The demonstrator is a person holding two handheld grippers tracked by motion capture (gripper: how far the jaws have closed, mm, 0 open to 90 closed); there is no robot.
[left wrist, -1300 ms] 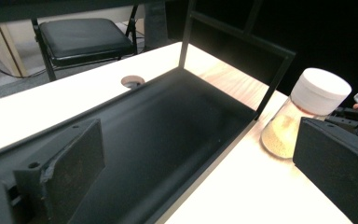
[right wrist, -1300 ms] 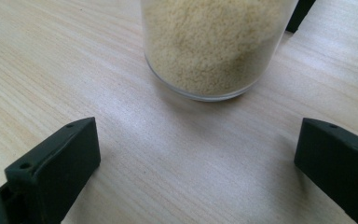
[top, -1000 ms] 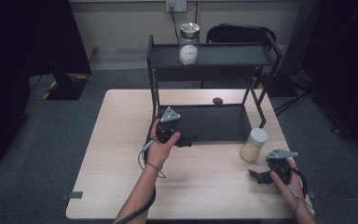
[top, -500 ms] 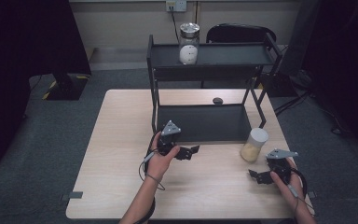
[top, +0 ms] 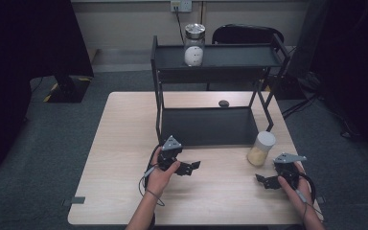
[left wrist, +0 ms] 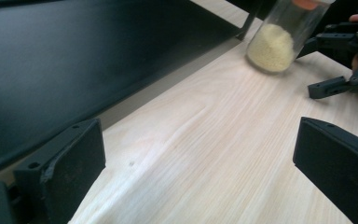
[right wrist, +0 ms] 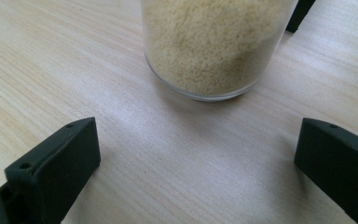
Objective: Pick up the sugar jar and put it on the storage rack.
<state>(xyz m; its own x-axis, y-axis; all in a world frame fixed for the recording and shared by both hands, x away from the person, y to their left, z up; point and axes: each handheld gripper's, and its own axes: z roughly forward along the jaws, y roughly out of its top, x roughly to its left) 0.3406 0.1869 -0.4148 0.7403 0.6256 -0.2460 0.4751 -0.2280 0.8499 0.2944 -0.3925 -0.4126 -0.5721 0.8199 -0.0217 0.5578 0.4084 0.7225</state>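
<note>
Now the left gripper has slid back toward six o'clock, off the black metal shelf, jaws apart and empty. Right gripper, jaws also apart, faces the clear grain-filled jar at twelve o'clock; probably the next pick.

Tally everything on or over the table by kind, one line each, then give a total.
Jars: 2, the jar of yellow grains on the table and the jar with a white ball on the rack's top shelf
Black two-tier rack: 1
Small dark round object: 1
Grippers: 2, the left gripper and the right gripper
Total: 6
</note>
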